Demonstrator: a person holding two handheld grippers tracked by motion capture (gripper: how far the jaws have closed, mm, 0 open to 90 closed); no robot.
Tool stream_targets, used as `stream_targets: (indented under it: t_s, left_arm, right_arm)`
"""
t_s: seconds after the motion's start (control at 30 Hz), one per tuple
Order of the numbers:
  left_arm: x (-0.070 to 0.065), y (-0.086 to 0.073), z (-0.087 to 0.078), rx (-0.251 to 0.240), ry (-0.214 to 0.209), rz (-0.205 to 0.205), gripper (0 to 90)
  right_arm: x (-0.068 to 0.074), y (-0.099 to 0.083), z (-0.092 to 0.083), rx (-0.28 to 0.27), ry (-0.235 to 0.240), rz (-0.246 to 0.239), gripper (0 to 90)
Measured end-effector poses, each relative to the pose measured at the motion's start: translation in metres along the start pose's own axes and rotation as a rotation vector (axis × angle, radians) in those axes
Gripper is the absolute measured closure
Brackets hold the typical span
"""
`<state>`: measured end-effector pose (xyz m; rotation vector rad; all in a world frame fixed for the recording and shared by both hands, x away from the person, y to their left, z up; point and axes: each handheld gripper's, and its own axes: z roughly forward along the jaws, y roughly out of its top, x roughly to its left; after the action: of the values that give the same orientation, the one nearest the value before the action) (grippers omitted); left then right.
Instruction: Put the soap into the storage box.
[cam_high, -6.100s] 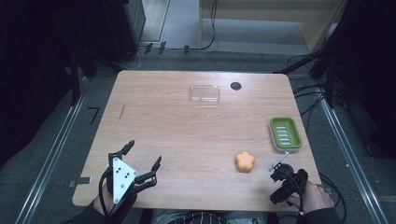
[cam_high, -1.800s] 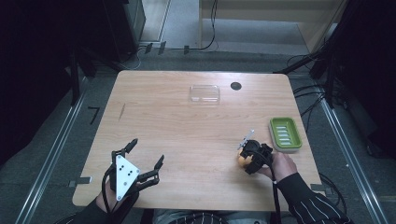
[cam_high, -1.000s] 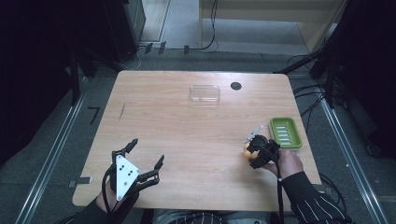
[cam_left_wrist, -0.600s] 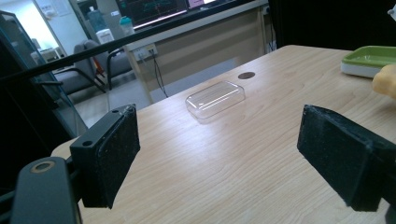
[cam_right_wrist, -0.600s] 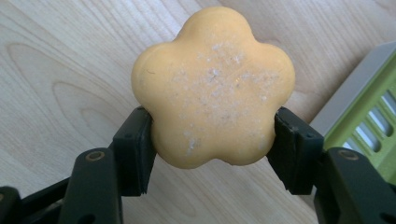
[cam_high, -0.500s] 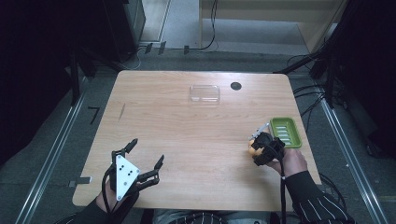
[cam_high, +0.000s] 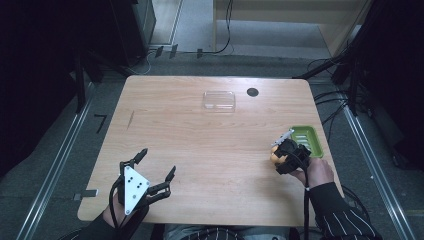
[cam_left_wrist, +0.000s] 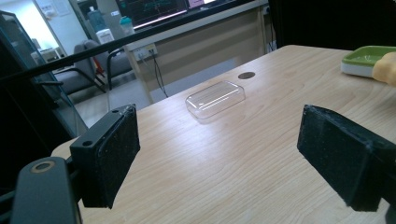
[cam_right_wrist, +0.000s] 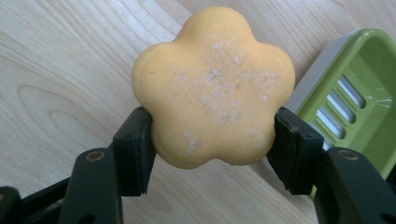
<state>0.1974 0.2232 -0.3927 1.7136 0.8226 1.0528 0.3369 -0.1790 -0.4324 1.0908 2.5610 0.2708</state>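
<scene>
A flower-shaped orange soap (cam_right_wrist: 212, 88) is clamped between the two black jaws of my right gripper (cam_right_wrist: 212, 149), held above the wood. From above, the right gripper (cam_high: 285, 154) and the soap (cam_high: 275, 156) hover just left of the green soap dish (cam_high: 306, 140) at the table's right edge. The dish (cam_right_wrist: 355, 93) has a slotted floor and lies close beside the soap. My left gripper (cam_high: 155, 172) rests at the front left with its jaws wide apart and nothing between them; its pads (cam_left_wrist: 109, 154) frame bare table.
A clear plastic lid (cam_high: 219, 100) lies at the back centre, and also shows as the lid (cam_left_wrist: 215, 99) ahead of the left gripper. A dark round hole (cam_high: 252, 92) sits to its right. The wooden table (cam_high: 200, 145) has dark floor, rails and cables around it.
My right gripper reached the soap, shut on it, and has carried it rightward to beside the green dish. The left gripper has stayed put.
</scene>
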Motion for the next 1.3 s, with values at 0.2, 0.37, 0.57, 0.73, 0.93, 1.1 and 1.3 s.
stream_targets:
  t_s: [0.2, 0.37, 0.57, 0.73, 0.93, 1.1, 1.3]
  left_arm:
    - [0.0, 0.0, 0.0, 0.0, 0.0, 0.0, 13.5]
    - [0.0, 0.0, 0.0, 0.0, 0.0, 0.0, 13.5]
    - [0.0, 0.0, 0.0, 0.0, 0.0, 0.001, 13.5]
    - [0.0, 0.0, 0.0, 0.0, 0.0, 0.001, 13.5]
    - [0.0, 0.0, 0.0, 0.0, 0.001, 0.001, 13.5]
    - [0.0, 0.0, 0.0, 0.001, 0.0, 0.002, 13.5]
    - [0.0, 0.0, 0.0, 0.001, 0.0, 0.003, 13.5]
  right_arm:
    - [-0.005, -0.002, -0.002, -0.004, -0.013, 0.024, 40.1]
    - [-0.009, -0.003, -0.003, -0.008, -0.012, 0.035, 40.1]
    - [-0.015, -0.005, -0.006, -0.02, -0.019, 0.052, 40.1]
    - [-0.02, -0.006, -0.008, -0.028, -0.022, 0.079, 40.1]
    - [-0.026, -0.008, -0.01, -0.038, -0.029, 0.099, 40.1]
    - [-0.03, -0.009, -0.009, -0.034, -0.034, 0.114, 40.1]
    - [-0.036, -0.011, -0.01, -0.037, -0.05, 0.118, 40.1]
